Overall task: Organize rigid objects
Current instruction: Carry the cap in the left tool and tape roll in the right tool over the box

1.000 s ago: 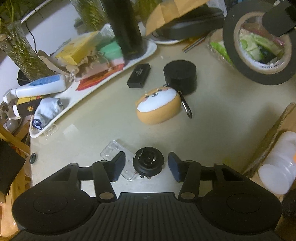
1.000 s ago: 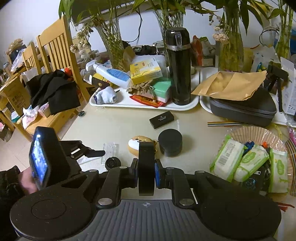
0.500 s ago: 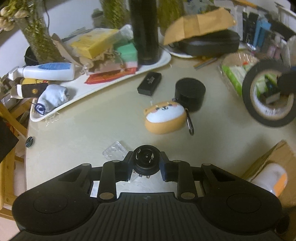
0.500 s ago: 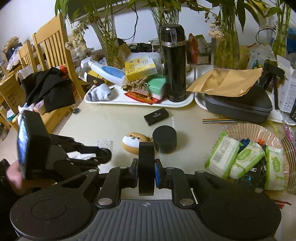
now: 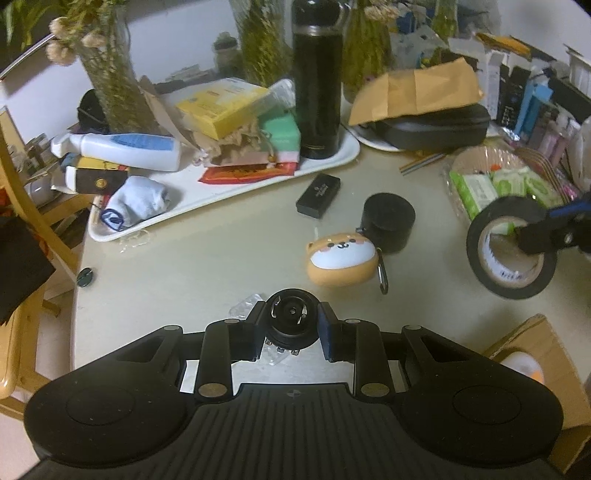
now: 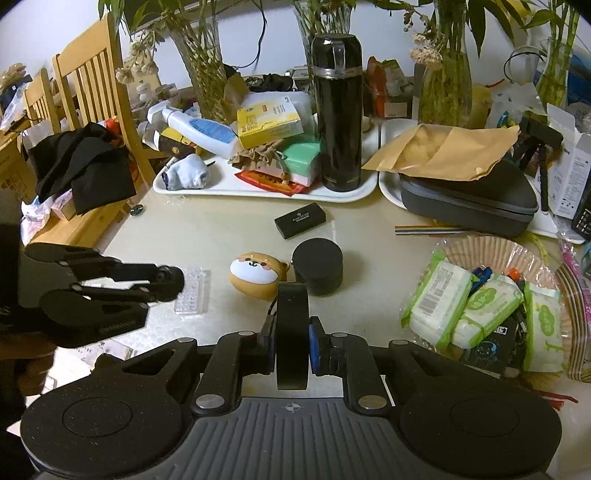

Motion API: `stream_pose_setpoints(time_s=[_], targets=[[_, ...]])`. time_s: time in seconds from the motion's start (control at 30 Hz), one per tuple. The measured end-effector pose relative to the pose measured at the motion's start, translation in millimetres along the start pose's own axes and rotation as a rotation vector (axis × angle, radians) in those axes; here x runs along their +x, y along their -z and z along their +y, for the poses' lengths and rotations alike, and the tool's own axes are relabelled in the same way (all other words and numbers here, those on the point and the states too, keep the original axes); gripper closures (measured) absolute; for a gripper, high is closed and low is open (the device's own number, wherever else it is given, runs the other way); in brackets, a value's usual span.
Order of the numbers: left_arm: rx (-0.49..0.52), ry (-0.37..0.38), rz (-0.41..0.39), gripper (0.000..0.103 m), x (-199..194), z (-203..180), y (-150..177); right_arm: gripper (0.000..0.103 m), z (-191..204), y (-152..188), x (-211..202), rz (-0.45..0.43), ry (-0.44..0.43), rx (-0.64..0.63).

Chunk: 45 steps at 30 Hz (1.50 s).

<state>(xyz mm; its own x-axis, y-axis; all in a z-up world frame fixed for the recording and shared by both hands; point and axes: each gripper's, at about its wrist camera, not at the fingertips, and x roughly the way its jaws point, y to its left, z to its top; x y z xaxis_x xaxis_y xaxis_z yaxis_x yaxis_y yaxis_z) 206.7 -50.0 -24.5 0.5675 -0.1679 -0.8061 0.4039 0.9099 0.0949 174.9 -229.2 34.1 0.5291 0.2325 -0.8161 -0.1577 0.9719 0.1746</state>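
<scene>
Left gripper clamped on small round black knob-like part, near table edge, above clear plastic blister strip. Right gripper pinches black tape roll, raised. Judged early: neither placed; orange dog-face case, black cylinder, flat black box loose on beige table. Cluttered dining room; white tray far left.

A crowded table in a plainly lit room

A pale wall stands behind the beige table. Wooden slat-back chairs sit at its left side, one draped with black cloth. Glass vases of green stems line the back edge.
</scene>
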Motion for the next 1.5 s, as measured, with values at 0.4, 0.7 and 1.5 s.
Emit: stream_pose_setpoints(time_s=[0.4, 0.7, 1.5], targets=[[-0.069, 0.036, -0.034, 0.074, -45.6, 7.9, 7.7, 0.083, 12.0, 2.5, -1.4, 0.006, -0.013, -0.014], [-0.074, 0.087, -0.053, 0.074, -77.5, 0.6, 26.0, 0.083, 21.8, 6.6, -12.2, -0.009, -0.035, -0.014], [-0.002, 0.125, 0.026, 0.074, -93.3, -21.9, 74.6, 0.083, 54.2, 37.6, -37.3, 0.006, -0.075, -0.053]])
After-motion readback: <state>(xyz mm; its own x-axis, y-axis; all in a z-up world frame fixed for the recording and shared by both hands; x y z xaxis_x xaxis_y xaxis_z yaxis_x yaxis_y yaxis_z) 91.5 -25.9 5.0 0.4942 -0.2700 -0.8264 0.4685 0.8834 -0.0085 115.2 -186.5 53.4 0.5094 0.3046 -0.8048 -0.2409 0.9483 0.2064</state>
